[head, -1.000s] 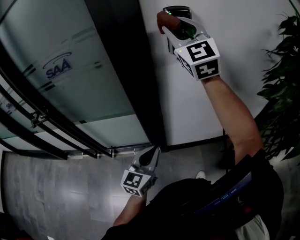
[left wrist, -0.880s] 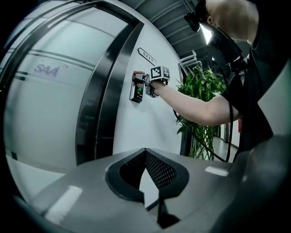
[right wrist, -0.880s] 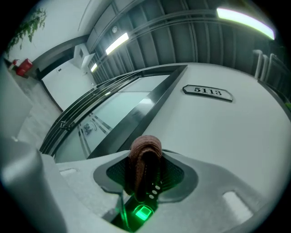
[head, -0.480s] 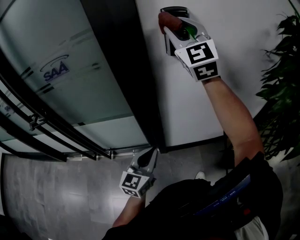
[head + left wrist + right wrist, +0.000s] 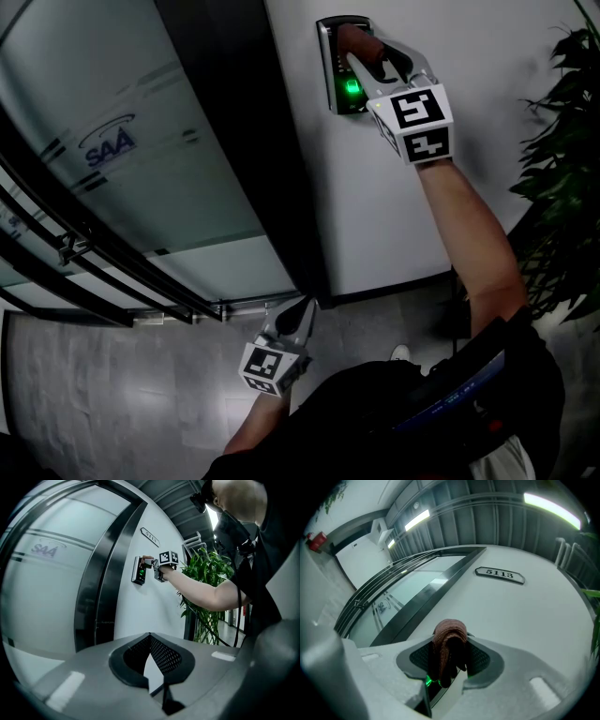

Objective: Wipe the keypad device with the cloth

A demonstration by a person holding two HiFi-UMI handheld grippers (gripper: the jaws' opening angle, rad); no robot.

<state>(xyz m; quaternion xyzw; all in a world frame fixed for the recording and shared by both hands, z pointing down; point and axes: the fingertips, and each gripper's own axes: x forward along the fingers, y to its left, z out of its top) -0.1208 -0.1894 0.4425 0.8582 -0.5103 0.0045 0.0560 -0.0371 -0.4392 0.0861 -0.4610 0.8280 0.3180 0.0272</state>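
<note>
While wiping is under way, left gripper (image 5: 150, 637): hangs low, jaws together, empty.
Right gripper (image 5: 449, 641): clamped on reddish-brown folded cloth (image 5: 449, 632).
Cloth position: pressed on dark wall-mounted keypad device (image 5: 333, 70), green light (image 5: 352, 89) lit.
Risk: pressure may trigger keys; weak clamp may drop cloth.
Count: two grippers, one cloth, one keypad device.

The keypad device (image 5: 328, 67) is mounted upright on a white wall (image 5: 375, 206), just beside a dark door frame (image 5: 253, 141). It is seen as a narrow dark panel with a silvery rim, and a green light (image 5: 352, 89) is lit on its lower part. The cloth (image 5: 360, 41), a reddish-brown bunched wad, is clamped between the jaws of the right gripper (image 5: 368, 52) and is laid against the upper part of the device's face.
</note>
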